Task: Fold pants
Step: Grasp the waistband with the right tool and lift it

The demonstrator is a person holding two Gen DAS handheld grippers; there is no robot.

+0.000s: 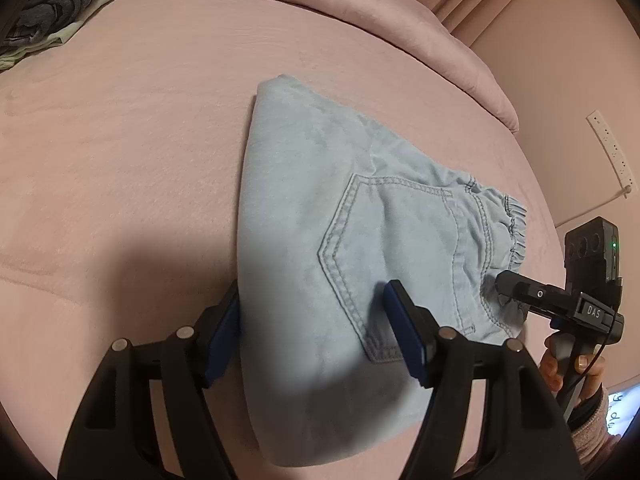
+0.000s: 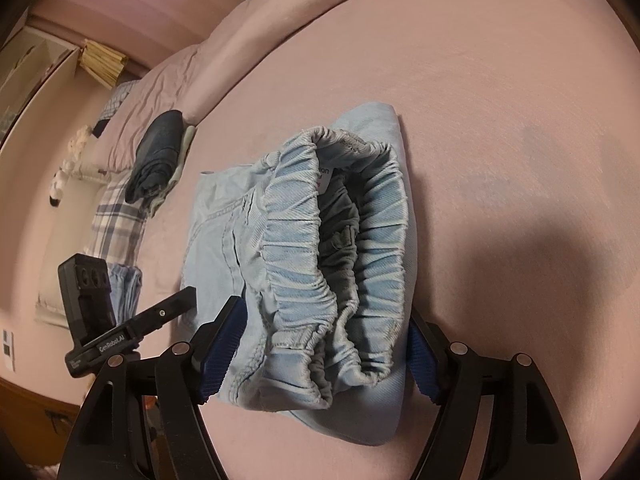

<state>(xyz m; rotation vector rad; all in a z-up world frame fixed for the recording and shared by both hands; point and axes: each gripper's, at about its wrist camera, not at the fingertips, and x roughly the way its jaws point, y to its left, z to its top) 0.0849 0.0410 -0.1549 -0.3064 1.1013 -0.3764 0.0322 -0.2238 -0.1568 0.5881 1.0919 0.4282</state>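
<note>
Pants (image 1: 340, 240) lie folded into a compact bundle on the pink bed (image 1: 120, 160), back pocket (image 1: 400, 256) up, elastic waistband (image 2: 332, 264) facing your right side. Left hand-held gripper (image 1: 312, 336): jaws spread, straddling the near folded edge, pinching nothing. Right hand-held gripper (image 2: 328, 348): jaws spread either side of the waistband end, blue pads (image 2: 222, 348) near the cloth, no pinch visible. Fold looks nearly finished. For the final tidy, press both ends down evenly and keep the layered edges aligned. Avoid catching only the top waistband layer, which would likely pull the stack open. Folded dark clothes (image 2: 156, 156) sit well apart.
</note>
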